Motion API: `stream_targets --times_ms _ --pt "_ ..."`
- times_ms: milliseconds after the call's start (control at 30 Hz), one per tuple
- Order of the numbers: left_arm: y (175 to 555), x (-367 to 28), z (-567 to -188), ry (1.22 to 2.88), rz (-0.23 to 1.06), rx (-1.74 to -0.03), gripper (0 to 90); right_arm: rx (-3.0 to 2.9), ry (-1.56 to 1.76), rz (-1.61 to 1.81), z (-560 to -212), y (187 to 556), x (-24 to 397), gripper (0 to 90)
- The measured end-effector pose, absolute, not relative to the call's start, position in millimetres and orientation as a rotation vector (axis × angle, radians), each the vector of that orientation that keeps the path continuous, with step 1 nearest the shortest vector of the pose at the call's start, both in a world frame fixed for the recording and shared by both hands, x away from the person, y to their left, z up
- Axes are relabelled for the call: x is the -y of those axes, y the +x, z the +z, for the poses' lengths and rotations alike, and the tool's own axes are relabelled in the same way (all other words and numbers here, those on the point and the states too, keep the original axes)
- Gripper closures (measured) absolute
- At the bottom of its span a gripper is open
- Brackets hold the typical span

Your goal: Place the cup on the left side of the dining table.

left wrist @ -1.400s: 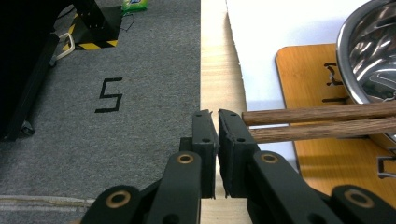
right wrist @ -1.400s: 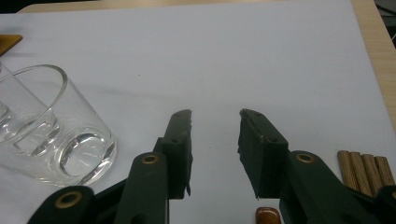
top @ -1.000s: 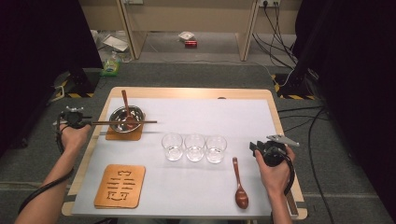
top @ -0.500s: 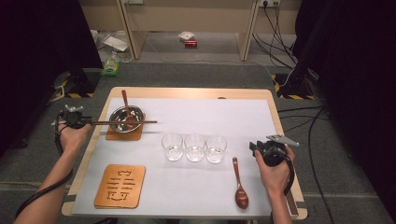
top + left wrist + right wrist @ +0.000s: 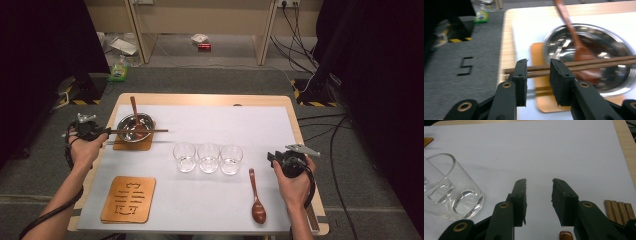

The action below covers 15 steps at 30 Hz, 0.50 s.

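Left gripper point(image 5: 537, 75), jaws spread, straddles the chopsticks point(image 5: 584, 65) laid across the bowl point(image 5: 134, 128) at ten o'clock. Right gripper point(image 5: 539, 197) gapes empty; nothing looks lifted yet.

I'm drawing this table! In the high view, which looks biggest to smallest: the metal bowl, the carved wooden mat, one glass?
1. Carved wooden mat
2. Metal bowl
3. One glass

The mat lies nearer the camera, which enlarges it a little.

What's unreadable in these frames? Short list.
- Left gripper view: whether the open jaws touch the chopsticks crossing behind them; motion blur.
- Same view: bowl right rim, cut by the frame edge.
- Right gripper view: wooden rods and spoon, cut by jaws and frame edge.
- High view: glasses, contents too small to tell.
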<state>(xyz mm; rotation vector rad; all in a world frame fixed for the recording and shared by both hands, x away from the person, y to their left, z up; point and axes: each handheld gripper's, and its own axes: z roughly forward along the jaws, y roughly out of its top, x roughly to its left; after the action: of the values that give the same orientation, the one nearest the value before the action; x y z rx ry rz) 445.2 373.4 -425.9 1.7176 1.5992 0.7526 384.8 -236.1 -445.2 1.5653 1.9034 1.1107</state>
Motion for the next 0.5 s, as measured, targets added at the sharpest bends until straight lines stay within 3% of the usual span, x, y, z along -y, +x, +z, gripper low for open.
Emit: stream_targets --times_ms 500 --pt "433 -325 -418 1.767 0.649 -1.463 58.6 -1.892 1.584 1.125 -445 386 242 64.1"
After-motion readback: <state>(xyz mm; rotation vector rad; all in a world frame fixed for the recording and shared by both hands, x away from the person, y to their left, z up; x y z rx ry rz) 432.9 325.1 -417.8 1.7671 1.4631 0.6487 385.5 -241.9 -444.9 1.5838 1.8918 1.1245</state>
